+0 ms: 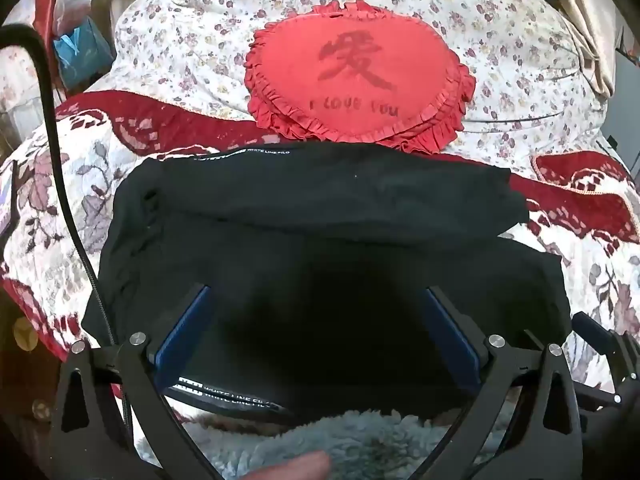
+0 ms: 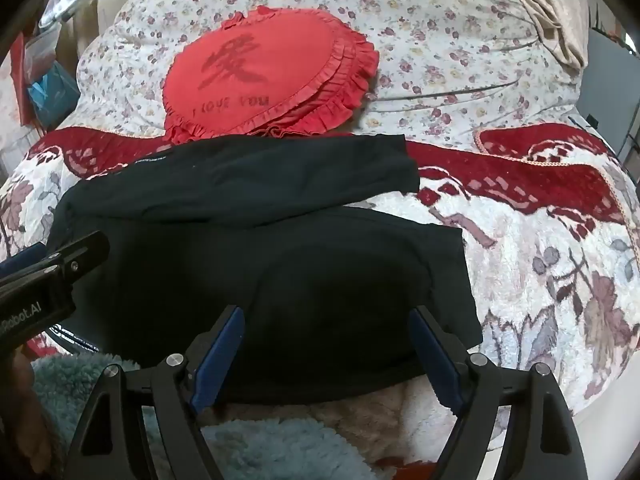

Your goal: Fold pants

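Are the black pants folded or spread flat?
Folded: the black pants lie as a compact bundle, one layer overlapping another on the bed.

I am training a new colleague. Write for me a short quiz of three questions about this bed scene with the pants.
1. True or false: the black pants are already folded into layers.
2. What lies just beyond the pants? A) a red heart-shaped cushion B) a book C) a shoe
3. Fill in: both the left tool and the right tool stand ___ above the pants.

Key: 1 true; 2 A; 3 open
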Motion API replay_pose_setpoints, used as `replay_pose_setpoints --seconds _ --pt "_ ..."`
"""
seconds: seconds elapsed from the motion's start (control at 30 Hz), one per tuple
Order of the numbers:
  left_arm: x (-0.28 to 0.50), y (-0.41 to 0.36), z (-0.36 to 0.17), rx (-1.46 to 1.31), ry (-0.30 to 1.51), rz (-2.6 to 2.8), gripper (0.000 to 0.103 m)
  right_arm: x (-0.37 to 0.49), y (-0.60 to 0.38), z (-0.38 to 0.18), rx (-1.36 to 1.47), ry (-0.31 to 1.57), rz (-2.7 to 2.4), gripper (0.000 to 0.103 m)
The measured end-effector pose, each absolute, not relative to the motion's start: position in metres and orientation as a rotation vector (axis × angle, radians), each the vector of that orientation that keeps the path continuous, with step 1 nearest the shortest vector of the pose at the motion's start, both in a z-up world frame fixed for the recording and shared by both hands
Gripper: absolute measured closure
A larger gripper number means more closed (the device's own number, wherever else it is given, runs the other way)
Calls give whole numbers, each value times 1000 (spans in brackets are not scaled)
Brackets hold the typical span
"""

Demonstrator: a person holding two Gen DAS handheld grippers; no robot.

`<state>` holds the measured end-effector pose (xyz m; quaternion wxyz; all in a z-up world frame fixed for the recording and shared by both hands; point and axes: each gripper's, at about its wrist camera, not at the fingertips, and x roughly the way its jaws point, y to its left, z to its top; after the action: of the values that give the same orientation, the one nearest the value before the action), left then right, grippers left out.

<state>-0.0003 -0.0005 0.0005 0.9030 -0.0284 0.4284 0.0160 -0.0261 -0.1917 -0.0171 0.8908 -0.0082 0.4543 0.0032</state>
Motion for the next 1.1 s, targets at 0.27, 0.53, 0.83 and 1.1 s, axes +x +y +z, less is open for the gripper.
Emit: replay_pose_setpoints --seconds 0.27,0.53,0.83,1.1 --pt "-1 -8 -4 -31 893 47 1 -25 -189 -21 -39 946 -3 21" --pt "0 7 -5 -105 912 38 1 -25 -187 -19 -71 950 -24 21" --pt "2 11 -10 -136 944 44 1 -26 -188 -19 -71 952 -22 21" --pt "3 10 -12 -142 958 49 1 -25 -189 -20 -61 958 -18 21"
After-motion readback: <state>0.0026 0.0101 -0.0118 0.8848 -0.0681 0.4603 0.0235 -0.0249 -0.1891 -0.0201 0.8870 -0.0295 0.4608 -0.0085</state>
